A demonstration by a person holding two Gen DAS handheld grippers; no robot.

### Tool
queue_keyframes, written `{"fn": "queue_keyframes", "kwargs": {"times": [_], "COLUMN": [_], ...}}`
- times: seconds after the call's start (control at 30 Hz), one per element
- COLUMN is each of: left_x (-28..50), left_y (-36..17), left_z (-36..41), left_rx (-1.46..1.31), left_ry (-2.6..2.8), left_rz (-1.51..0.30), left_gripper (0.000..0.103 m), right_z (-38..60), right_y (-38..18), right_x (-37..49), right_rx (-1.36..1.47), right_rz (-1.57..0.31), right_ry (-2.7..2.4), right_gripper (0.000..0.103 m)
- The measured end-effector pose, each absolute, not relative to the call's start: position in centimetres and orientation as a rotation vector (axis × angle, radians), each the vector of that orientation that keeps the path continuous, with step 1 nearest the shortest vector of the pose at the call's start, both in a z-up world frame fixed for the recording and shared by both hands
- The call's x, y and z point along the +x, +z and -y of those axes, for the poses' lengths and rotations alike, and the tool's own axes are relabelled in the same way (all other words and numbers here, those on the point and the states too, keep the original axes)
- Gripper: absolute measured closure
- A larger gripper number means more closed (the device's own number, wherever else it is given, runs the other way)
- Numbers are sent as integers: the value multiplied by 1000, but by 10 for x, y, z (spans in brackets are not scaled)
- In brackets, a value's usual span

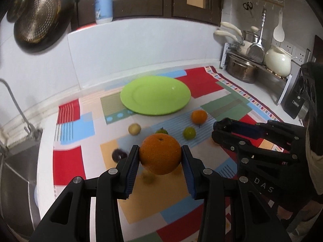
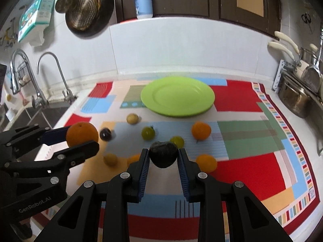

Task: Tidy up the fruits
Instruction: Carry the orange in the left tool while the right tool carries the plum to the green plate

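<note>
our left gripper (image 1: 160,157) grasps an orange (image 1: 160,153); our right gripper (image 2: 164,157) grasps a dark plum (image 2: 163,154), both above the cloth (image 2: 252,173).

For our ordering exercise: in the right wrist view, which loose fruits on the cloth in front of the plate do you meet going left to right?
Dark plum → yellow fruit → green fruit → orange.

Left gripper (image 1: 160,157): angled down, raised off the surface, pads clamped on both sides of an orange (image 1: 160,153). Right gripper (image 2: 164,157): alongside, same downward tilt, also raised, jaws pinching a dark fruit (image 2: 163,154) at the fingertips. The grippers are apart.
</note>
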State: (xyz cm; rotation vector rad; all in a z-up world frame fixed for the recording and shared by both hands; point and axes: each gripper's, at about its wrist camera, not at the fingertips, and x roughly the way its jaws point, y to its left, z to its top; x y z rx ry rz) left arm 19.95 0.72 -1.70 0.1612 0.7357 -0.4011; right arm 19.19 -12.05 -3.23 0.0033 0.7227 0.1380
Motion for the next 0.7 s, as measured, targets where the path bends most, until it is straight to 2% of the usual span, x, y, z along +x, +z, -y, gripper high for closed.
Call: {"fn": "queue_keyframes", "kwargs": {"times": [0.37, 0.7], "left_x": [253, 324], "left_y": [8, 2], "left_z": [-2, 10], "left_rx": [223, 227], "left_ry": [-438, -479], "left_rz": [-656, -724], "left_gripper": [62, 62], "right_z": [128, 141], "right_y": [-10, -3], "right_x": [240, 307], "right_rx": [45, 27], "right_rz": [-698, -752], "right_ry": [138, 119], "right_gripper": [73, 73]}}
